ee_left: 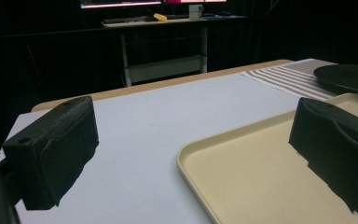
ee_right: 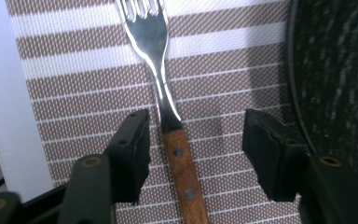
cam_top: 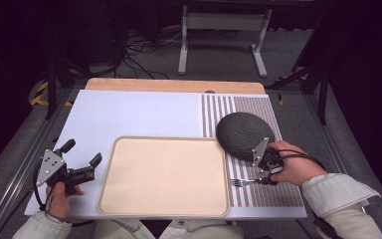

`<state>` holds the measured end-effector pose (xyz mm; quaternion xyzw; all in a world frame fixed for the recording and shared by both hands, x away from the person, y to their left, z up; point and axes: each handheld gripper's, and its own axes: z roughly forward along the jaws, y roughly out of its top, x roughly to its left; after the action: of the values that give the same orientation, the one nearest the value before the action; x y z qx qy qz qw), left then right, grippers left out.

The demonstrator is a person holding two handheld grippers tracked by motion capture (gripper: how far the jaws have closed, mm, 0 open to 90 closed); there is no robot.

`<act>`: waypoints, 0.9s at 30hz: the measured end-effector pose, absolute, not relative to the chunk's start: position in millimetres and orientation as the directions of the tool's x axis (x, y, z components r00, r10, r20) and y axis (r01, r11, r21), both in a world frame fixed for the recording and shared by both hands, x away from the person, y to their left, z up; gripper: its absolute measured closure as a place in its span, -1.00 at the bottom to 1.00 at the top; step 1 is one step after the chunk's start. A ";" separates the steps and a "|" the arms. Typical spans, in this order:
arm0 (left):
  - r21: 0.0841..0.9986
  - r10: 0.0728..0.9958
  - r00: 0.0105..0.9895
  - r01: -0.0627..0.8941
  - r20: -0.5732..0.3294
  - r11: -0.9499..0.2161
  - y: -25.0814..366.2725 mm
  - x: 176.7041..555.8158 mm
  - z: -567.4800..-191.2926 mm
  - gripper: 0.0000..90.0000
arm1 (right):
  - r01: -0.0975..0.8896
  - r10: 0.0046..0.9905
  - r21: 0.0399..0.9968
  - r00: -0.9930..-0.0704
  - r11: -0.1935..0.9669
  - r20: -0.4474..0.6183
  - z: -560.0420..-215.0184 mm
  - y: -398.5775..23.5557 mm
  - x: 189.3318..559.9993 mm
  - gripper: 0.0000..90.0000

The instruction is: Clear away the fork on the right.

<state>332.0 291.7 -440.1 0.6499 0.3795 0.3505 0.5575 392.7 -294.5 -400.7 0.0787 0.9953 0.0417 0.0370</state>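
A fork (cam_top: 243,182) with a wooden handle lies on the striped placemat (cam_top: 266,194), tines toward the beige tray (cam_top: 164,140). My right gripper (cam_top: 264,179) is down over its handle. In the right gripper view the fork (ee_right: 161,65) runs up between the jaws of the right gripper (ee_right: 195,133). The left jaw is close to the handle and the right jaw stands well off it, so neither pad presses. My left gripper (cam_top: 83,152) is held open left of the tray with nothing between its jaws, and the left gripper (ee_left: 196,126) looks across the tray's corner (ee_left: 191,154).
A dark round plate (cam_top: 241,132) rests on the placemat just behind my right hand, close to the right jaw (ee_right: 340,70). The white table top (cam_top: 139,114) stretches behind the tray. Table legs and cables stand on the floor beyond the far edge.
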 end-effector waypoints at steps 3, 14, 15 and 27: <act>0.991 0.884 0.466 0.103 0.032 -0.090 291.7 332.1 -440.2 -0.96 | 0.143 0.145 0.051 -0.989 0.988 -0.037 -405.3 -293.2 392.4 0.18; 0.990 0.884 0.467 0.107 0.032 -0.092 291.5 332.2 -440.4 -0.96 | 0.072 0.072 -0.021 -0.997 0.997 0.011 -412.9 -288.6 395.1 0.67; 0.990 0.884 0.467 0.107 0.032 -0.092 291.5 332.2 -440.4 -0.96 | 0.065 0.065 -0.030 -0.998 0.997 0.014 -412.6 -288.0 395.5 0.68; 0.990 0.884 0.467 0.105 0.030 -0.089 291.7 332.4 -440.5 -0.96 | 0.023 0.023 -0.037 -1.000 0.999 0.006 -412.5 -286.6 394.7 0.72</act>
<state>332.4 291.7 -440.5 0.6501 0.3805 0.3492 0.5574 394.7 -286.6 -412.5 0.0115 0.9998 -0.0184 -0.0033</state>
